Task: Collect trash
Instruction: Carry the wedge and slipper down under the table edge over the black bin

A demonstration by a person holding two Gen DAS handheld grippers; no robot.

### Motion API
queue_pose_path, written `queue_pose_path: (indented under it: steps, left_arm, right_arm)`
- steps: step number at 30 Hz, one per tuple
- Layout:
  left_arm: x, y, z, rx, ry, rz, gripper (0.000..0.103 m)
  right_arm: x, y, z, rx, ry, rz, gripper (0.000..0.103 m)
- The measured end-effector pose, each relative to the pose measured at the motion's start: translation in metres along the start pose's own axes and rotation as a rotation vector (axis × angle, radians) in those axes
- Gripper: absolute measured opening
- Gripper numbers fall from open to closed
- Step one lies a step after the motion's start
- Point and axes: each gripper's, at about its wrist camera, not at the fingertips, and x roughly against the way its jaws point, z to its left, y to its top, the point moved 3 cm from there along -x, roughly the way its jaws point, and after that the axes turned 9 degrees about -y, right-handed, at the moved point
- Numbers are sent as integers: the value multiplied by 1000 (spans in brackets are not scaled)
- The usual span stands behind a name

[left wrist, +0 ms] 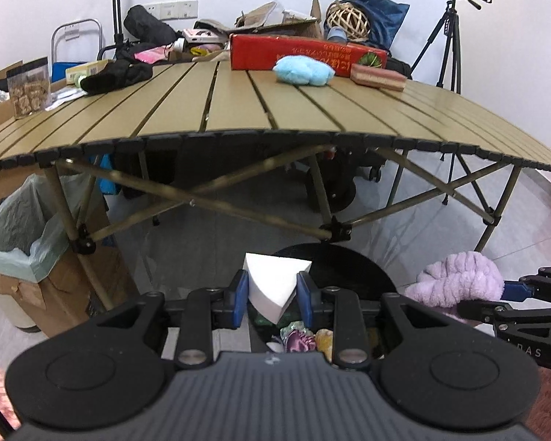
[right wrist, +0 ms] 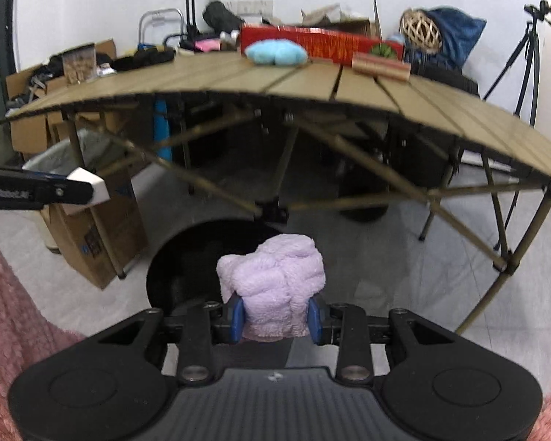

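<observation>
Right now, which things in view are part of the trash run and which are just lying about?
In play:
- white foam wedge, clamped in left gripper
- purple fluffy cloth, clamped in right gripper
- black bin below both, trash already inside
- blue fluffy cloth, probably next

Lying about:
- red box
- wicker ball
- tripod
- lined cardboard box

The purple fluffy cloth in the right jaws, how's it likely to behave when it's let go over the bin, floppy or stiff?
Probably floppy: the purple fluffy cloth bulges in soft folds above the right gripper, whose jaws pinch it in. It looks light for its bulk, so it should drop slowly into the black bin. The fuzzy pile may cling to the pads briefly.
</observation>
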Motion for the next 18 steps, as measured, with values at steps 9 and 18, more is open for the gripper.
queue_pose_path:
  steps: [9,18]
  left_arm:
    - [-5,-11,8,-9,26,33,29]
    - [-3,-18,21,10,50,55,29]
  right_arm:
    - [-11,-8,6,16,-5,78,32]
    - [-27,-5,16,34,14,106,32]
